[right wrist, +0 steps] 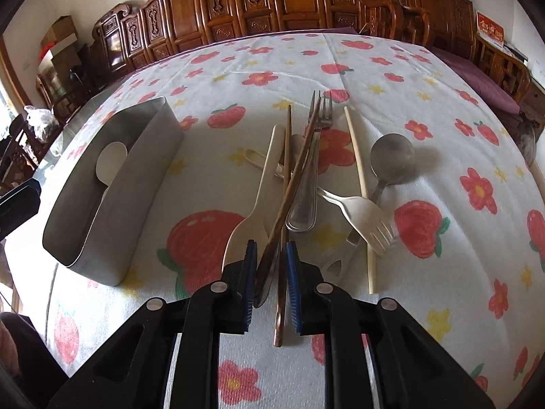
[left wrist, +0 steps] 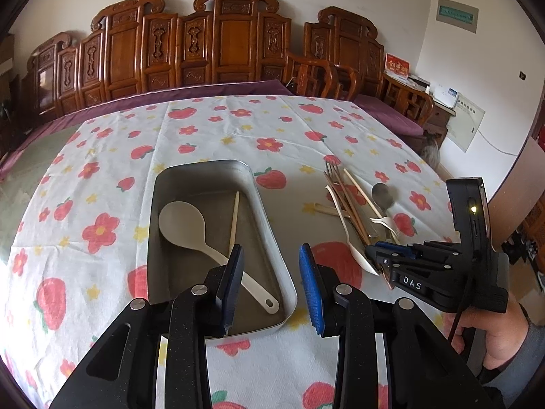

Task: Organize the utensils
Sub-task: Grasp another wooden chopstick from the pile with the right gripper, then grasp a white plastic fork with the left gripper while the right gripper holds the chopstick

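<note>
The right gripper (right wrist: 270, 266) is down over the near end of the utensil pile, its fingers narrowed around the two brown chopsticks (right wrist: 284, 201). Whether the pads press them cannot be told. The chopsticks run lengthwise away from the gripper, near ends passing between the fingers toward the camera, far tips pointing at the wooden bench (right wrist: 289, 3); they cross each other about midway.

Beside them lie a pale spoon (right wrist: 253, 211), bowl nearest, handle pointing away, and a metal fork (right wrist: 315, 156) with handle near and tines far. To the right, a white plastic fork (right wrist: 361, 218) lies slantwise, tines near, and a cream chopstick (right wrist: 359, 184) lies nearly parallel to the brown pair. Farther right is a metal spoon (right wrist: 391, 160), bowl at the far end.

The left gripper (left wrist: 271, 272) hovers over the near end of the metal tray (left wrist: 272, 235), fingers spread with nothing between them. The tray's long axis runs away from the camera. Inside it lie a white ladle (left wrist: 190, 228), bowl far left, handle slanting near right, and one cream chopstick (left wrist: 234, 218) pointing lengthwise. The tray sits left of the pile on the strawberry cloth (left wrist: 211, 126).
</note>
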